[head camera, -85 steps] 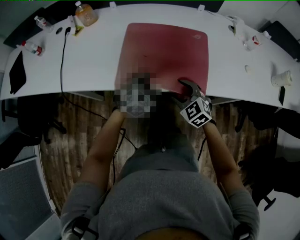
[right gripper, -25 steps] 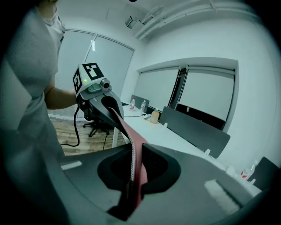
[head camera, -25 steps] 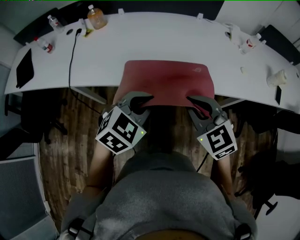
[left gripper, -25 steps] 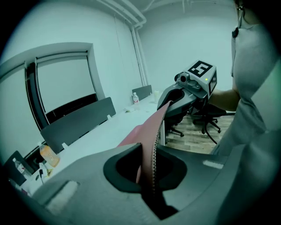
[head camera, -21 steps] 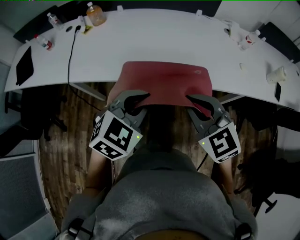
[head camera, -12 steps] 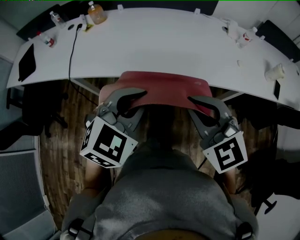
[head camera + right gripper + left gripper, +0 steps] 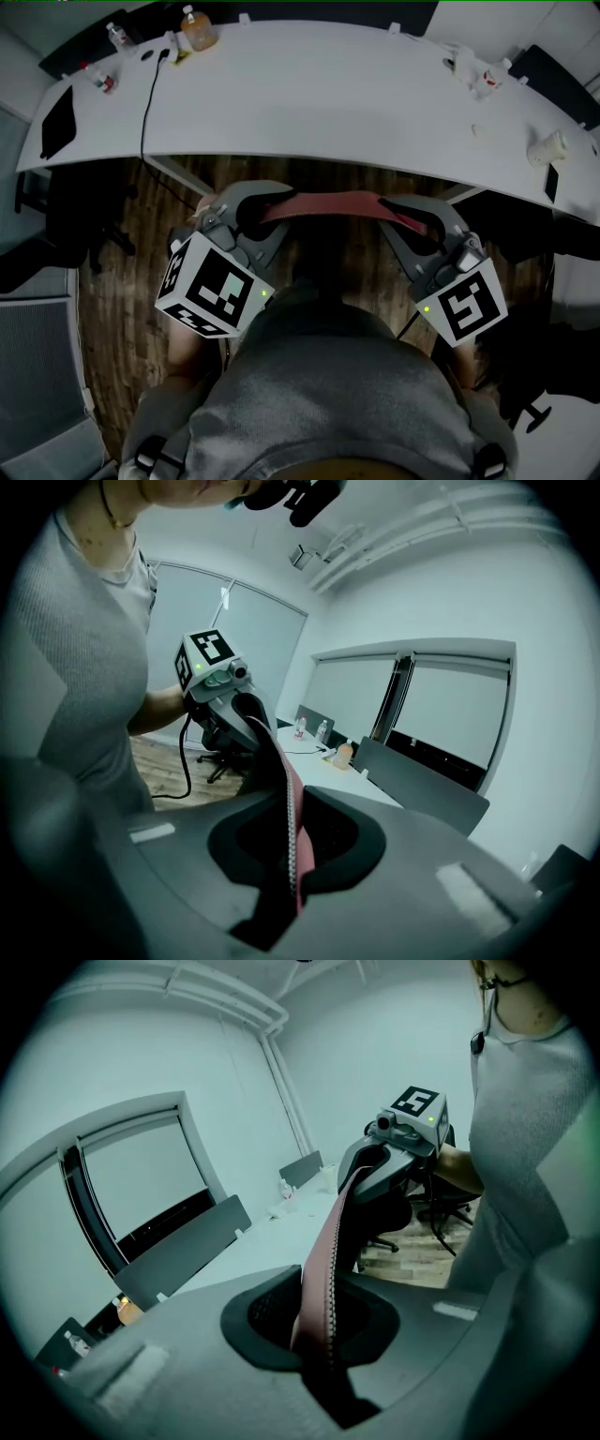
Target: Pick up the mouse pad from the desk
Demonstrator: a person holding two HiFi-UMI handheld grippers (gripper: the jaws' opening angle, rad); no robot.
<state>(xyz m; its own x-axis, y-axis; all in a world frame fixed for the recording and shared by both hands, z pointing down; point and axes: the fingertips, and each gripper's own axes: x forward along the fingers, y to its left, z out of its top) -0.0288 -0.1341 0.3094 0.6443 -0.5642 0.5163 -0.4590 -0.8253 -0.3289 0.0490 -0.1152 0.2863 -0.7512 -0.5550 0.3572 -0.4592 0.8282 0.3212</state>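
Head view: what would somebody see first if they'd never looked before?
The red mouse pad hangs stretched between the left gripper and the right gripper, each shut on one end, just in front of the person. Beyond it curves the long white desk, with an orange bottle at its far left corner.

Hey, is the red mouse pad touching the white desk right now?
Apart. The head view shows the mouse pad held between the left gripper and right gripper, with bare wood floor visible between it and the desk edge.

Red mouse pad off desk, hanging edge-on, stitched edge visible.
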